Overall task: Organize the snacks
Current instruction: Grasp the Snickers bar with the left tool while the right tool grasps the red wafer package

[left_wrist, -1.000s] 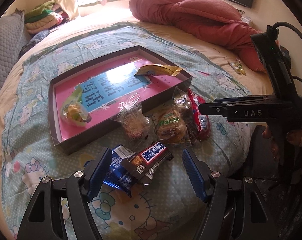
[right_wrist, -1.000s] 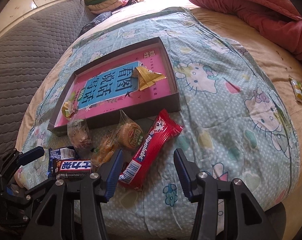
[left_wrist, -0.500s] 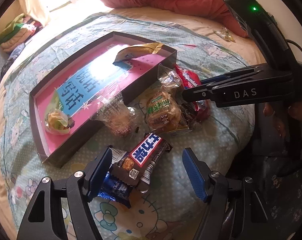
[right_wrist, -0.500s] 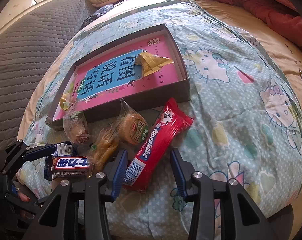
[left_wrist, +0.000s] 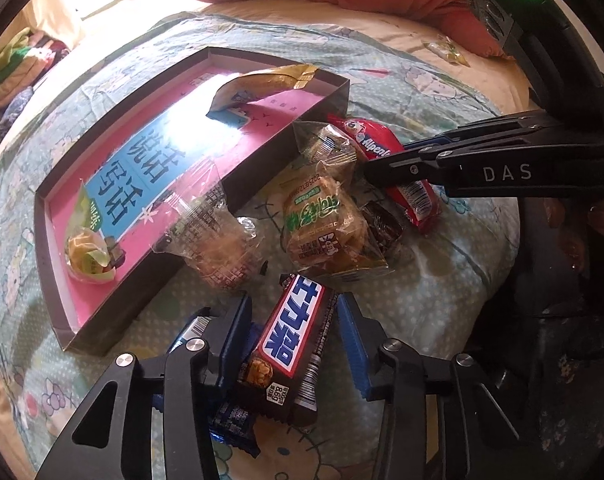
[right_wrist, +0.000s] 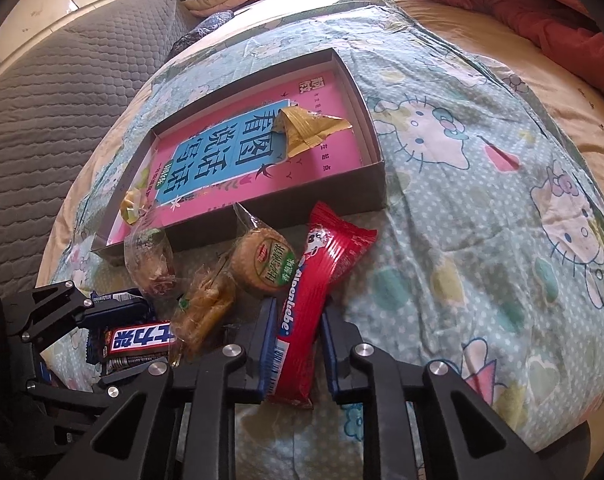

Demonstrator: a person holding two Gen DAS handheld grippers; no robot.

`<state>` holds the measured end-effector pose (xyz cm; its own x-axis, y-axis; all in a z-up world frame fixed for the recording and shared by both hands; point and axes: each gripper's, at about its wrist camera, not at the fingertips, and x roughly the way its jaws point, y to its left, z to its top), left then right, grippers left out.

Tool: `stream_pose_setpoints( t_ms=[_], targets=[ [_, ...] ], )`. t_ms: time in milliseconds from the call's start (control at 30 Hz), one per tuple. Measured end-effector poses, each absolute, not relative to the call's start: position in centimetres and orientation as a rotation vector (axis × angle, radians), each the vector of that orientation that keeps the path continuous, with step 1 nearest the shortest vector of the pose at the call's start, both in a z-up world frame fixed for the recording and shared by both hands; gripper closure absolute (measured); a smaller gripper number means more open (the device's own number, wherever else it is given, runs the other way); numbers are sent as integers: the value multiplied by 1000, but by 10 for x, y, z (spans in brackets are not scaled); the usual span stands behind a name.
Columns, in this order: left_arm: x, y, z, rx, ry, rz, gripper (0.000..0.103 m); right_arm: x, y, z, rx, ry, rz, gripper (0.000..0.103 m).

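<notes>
On the Hello Kitty bedspread (right_wrist: 482, 208), just in front of the shallow box (right_wrist: 366, 188) with its pink printed floor, the loose snacks lay in a tight cluster. The right gripper (right_wrist: 295, 344) had its blue pads on either side of the red Alpenliebe pack (right_wrist: 302, 300), seemingly touching the wrapper, though whether they were truly clamped could not be told. The left gripper (left_wrist: 293, 344) straddled the Snickers bar (left_wrist: 297, 332), its jaws partly open with a visible gap on the right side, so it held nothing yet. That bar lay partly on top of a blue wrapper (left_wrist: 233, 420), and a clear bag of cakes (left_wrist: 221, 248) and a round green-labelled biscuit pack (left_wrist: 322, 220) crowded close by. A yellow packet (right_wrist: 310, 128) and a small green-wrapped sweet (left_wrist: 87, 252) already sat inside the box. To do the pick well, each gripper probably needed to close squarely across the width of its bar, near the middle, firmly enough to stop the slick wrapper sliding but not so hard as to crush it. The left one would likely do best to catch the bar alone, not the wrapper beneath it, and both should lift straight up to clear the box wall.
</notes>
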<state>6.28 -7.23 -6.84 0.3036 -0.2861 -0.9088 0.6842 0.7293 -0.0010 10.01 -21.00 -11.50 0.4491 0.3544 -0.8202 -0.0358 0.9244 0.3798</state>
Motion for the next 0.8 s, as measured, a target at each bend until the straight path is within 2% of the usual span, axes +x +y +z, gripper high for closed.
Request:
stream_pose_setpoints(
  t_ms=[100,300,433,800],
  targets=[
    [64,-74,-71,420,1099,-680,63,99,-215,-113,312,1069,219,83],
    [63,-80,-77,424,1114,-683,64,101,-221,-116,295,1079,192,83],
    [61,-85,-84,424,1130,-666,72,102,-219,-119,282,1084,197,83],
    [59,-65,-69,272,1112,-638,73,100,-228,-118,334,1065,206,84]
  ],
)
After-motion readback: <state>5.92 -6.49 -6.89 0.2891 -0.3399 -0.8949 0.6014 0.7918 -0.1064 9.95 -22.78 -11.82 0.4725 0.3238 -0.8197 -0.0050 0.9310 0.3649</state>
